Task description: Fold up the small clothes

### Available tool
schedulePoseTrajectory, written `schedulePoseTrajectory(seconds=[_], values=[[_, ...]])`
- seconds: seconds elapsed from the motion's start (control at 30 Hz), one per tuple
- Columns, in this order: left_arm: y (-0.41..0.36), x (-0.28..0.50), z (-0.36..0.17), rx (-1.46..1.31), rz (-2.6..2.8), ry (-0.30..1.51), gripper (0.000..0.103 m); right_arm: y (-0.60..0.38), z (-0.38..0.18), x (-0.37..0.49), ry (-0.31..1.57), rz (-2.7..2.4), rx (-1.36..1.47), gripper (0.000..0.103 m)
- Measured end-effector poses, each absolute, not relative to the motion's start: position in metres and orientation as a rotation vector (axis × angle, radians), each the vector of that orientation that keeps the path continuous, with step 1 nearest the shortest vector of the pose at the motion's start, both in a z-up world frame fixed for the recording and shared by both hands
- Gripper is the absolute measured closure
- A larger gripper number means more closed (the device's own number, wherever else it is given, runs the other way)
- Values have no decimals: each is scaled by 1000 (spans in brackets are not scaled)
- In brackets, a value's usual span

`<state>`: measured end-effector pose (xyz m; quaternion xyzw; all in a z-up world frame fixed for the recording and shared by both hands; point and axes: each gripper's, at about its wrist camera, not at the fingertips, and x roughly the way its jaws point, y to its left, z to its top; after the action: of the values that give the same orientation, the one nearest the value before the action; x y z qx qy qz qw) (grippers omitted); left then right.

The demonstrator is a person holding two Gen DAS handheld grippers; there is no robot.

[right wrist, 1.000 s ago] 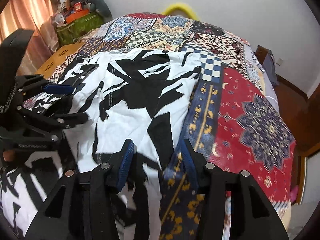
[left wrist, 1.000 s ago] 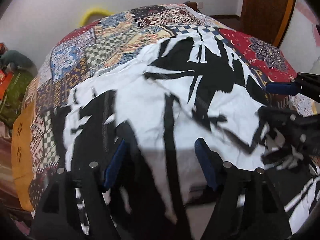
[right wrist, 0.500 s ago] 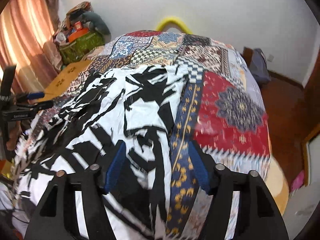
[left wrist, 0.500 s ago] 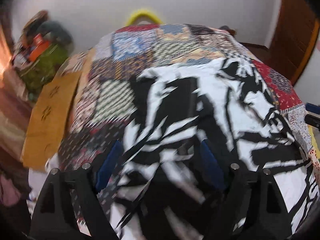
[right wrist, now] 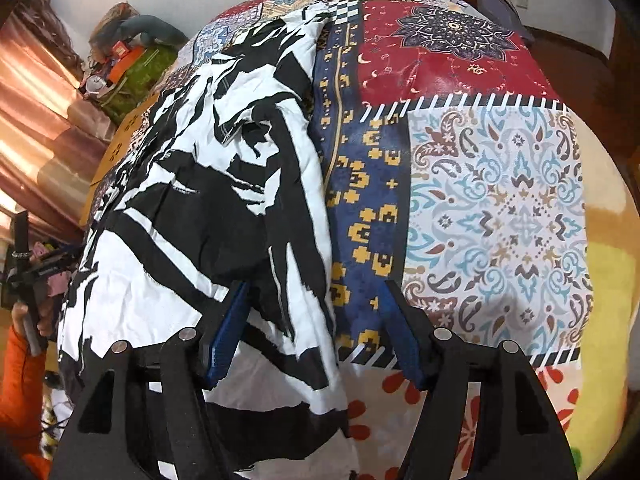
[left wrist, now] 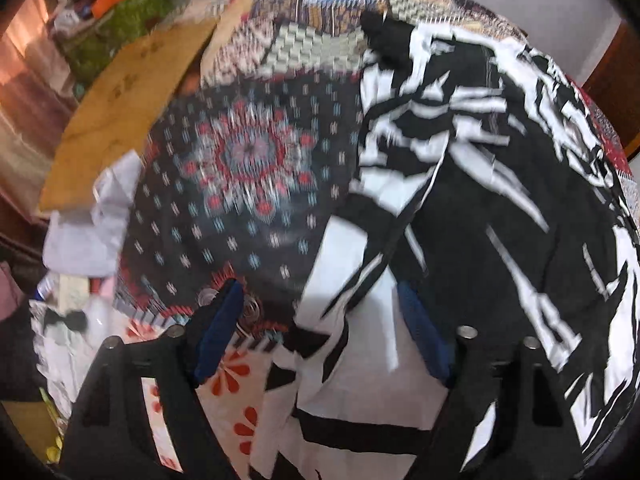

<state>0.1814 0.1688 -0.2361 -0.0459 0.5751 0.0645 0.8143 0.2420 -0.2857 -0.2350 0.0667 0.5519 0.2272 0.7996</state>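
**Two grippers poised over a black-and-white garment on a patchwork bed**

A bed covered by a patchwork quilt of many printed squares [right wrist: 496,208] fills both views. Its panels include a red one with a dark medallion, a pale one with blue and brown paisley, a navy strip with yellow blocks, and a black one with a red and blue starburst. Orange flowers on white run along the near edge.

A black-and-white garment of thin, wrinkled cloth with jagged brush-stroke markings [right wrist: 208,216] lies spread on the quilt. It runs from the near edge of the bed towards the far end. In the right wrist view it covers the left half of the bed; in the blurred left wrist view the same garment [left wrist: 488,208] covers the right half.

The right gripper [right wrist: 316,328], black with blue pads, points down over the garment's right edge. Its jaws are closing but still apart. The left pad sits over the cloth and the right pad over the navy strip; neither pad presses the fabric.

The left gripper [left wrist: 320,332] hangs over the garment's left edge. Its jaws are also closing, still spread wide, with cloth and quilt below the gap and nothing pinched.

At the far left of the right wrist view, a hand in an orange sleeve [right wrist: 20,376] holds that left gripper.
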Motion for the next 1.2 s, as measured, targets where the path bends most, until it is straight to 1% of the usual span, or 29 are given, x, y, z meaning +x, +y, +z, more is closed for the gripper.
schedulePoseTrajectory(seconds=[0.03, 0.07, 0.1, 0.13, 0.17, 0.2, 0.27, 0.53, 0.7, 0.73, 0.77, 0.8, 0.83, 0.87, 0.9, 0.93, 0.97, 1.0, 1.2], values=[[170, 181, -239, -124, 124, 1227, 44, -284, -234, 240, 1181, 496, 133, 49], [171, 180, -240, -154, 105, 1219, 58, -280, -232, 239, 1177, 515, 127, 59], [170, 179, -240, -177, 85, 1213, 66, -278, -231, 238, 1175, 531, 125, 70], [169, 181, -240, -188, 69, 1215, 82, -275, -229, 237, 1176, 548, 119, 74], [166, 182, -239, -185, 65, 1217, 93, -272, -228, 237, 1175, 563, 107, 85], [163, 184, -238, -172, 64, 1218, 95, -268, -227, 238, 1173, 574, 90, 94], [155, 190, -232, -145, 60, 1209, 98, -261, -222, 241, 1167, 594, 71, 96], [158, 243, -181, -152, 75, 1054, 98, -256, -187, 284, 1010, 568, 80, 98], [169, 274, -188, -147, 127, 1079, 98, -256, -193, 314, 993, 470, 82, 97], [172, 277, -191, -150, 143, 1089, 95, -255, -196, 317, 1004, 462, 74, 97], [173, 277, -194, -159, 152, 1098, 89, -253, -202, 320, 1027, 455, 66, 96], [176, 274, -196, -171, 152, 1107, 86, -257, -202, 319, 1037, 449, 67, 94], [178, 269, -196, -179, 150, 1113, 80, -258, -204, 319, 1048, 446, 70, 93], [180, 264, -196, -179, 152, 1114, 69, -260, -205, 317, 1057, 448, 77, 89], [182, 257, -195, -171, 156, 1110, 64, -263, -204, 316, 1062, 450, 85, 83], [183, 250, -193, -162, 158, 1103, 55, -266, -203, 312, 1063, 449, 93, 79], [184, 241, -191, -149, 158, 1094, 52, -271, -201, 307, 1059, 447, 98, 72], [185, 233, -190, -138, 158, 1093, 52, -277, -198, 302, 1052, 444, 103, 69], [196, 189, -196, -181, 137, 1132, 51, -303, -195, 269, 1060, 440, 127, 67]])
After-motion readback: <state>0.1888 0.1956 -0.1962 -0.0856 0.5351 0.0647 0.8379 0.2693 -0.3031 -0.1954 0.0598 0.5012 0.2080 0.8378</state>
